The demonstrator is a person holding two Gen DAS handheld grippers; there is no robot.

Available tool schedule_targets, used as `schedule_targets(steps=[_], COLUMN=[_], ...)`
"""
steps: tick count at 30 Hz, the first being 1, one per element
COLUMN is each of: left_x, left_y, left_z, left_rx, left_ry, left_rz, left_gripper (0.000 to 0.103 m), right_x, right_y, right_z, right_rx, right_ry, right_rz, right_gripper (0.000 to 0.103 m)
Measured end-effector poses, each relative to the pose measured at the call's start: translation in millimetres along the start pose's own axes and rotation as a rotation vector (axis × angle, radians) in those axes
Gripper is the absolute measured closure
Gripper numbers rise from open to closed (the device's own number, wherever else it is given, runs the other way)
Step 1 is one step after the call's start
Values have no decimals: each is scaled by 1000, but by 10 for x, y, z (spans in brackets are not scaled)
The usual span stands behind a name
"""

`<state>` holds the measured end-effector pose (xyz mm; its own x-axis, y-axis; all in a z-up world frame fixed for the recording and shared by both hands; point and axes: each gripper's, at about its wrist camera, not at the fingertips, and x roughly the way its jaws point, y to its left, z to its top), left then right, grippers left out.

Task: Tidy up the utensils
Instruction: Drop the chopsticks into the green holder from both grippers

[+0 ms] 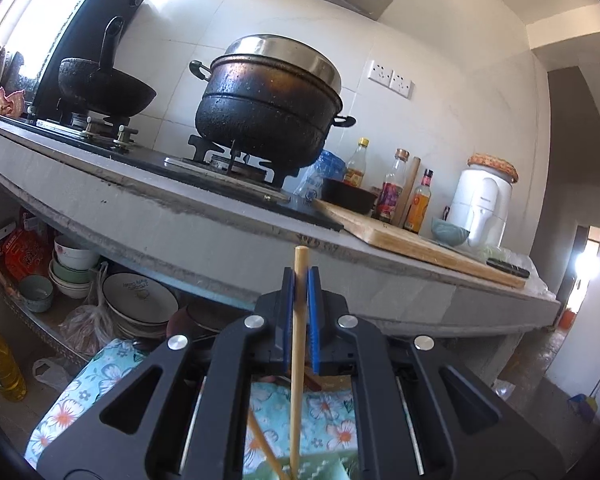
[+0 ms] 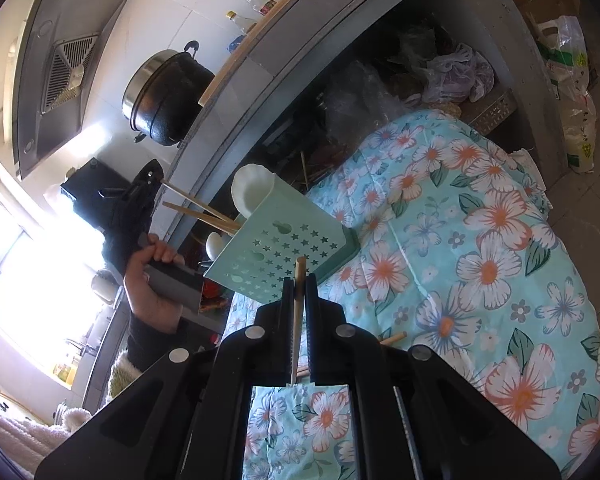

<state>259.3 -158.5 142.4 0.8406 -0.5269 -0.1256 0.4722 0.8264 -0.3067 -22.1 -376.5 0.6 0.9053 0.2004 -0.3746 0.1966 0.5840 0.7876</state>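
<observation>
Fingers of the left gripper (image 1: 301, 280) and right gripper (image 2: 300, 280) each pinch a wooden chopstick (image 1: 299, 320) beside the green utensil holder (image 2: 284, 248).

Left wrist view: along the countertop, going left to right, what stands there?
Black wok → large lidded pot → yellow-capped bottle → cork-topped bottle → red-capped bottle → white appliance. Below, the left gripper is shut on a chopstick.
</observation>
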Motion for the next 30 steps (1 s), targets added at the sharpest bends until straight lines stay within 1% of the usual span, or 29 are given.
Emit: schedule_targets(steps=[2, 3, 4, 5, 7, 10, 13, 16, 18, 20, 22, 25, 28, 30], left_x=[-124, -190, -291, -397, -595, -930, -1165, -1369, -1488, -1606, -1702, -1794, -1874, -1908], left_y=[-2, -2, -2, -4, -8, 11, 37, 83, 120, 181, 251, 340, 436, 477], left_z=[-34, -48, -60, -71, -91, -156, -265, -444, -577, -732, -895, -1050, -1119, -1126], left_rx=[8, 12, 21, 31, 51, 70, 82, 80, 85, 69, 52, 37, 23, 24], left_ry=[15, 18, 18, 18, 27, 47, 115, 194, 242, 280, 335, 377, 392, 387], left_rz=[-10, -12, -10, -14, -30, -49, -80, -92, -98, -83, -88, -65, -53, -43], left_gripper=[81, 65, 55, 53, 42, 33, 26, 22, 20, 20, 20, 20, 20, 20], right_x=[-7, -15, -26, -37, -65, -133, -188, -215, -199, -176, -136, -113, -102, -66], right_y=[14, 29, 44, 63, 113, 224, 381, 625, 804, 961, 1157, 1451, 1764, 1974], right_z=[-6, -10, -15, -19, -27, -10, 42, 135, 218, 288, 387, 512, 655, 772], right_rx=[-3, -7, -12, -16, -33, -76, -129, -211, -264, -306, -348, -416, -489, -537], right_ry=[-1, -2, -4, -6, -12, -34, -54, -77, -87, -94, -98, -125, -171, -201], right_rz=[3, 3, 3, 3, 2, -2, 10, 30, 47, 62, 92, 113, 130, 126], right_gripper=[97, 97, 97, 97, 97, 97, 97, 97, 97, 97, 97, 97, 97, 97])
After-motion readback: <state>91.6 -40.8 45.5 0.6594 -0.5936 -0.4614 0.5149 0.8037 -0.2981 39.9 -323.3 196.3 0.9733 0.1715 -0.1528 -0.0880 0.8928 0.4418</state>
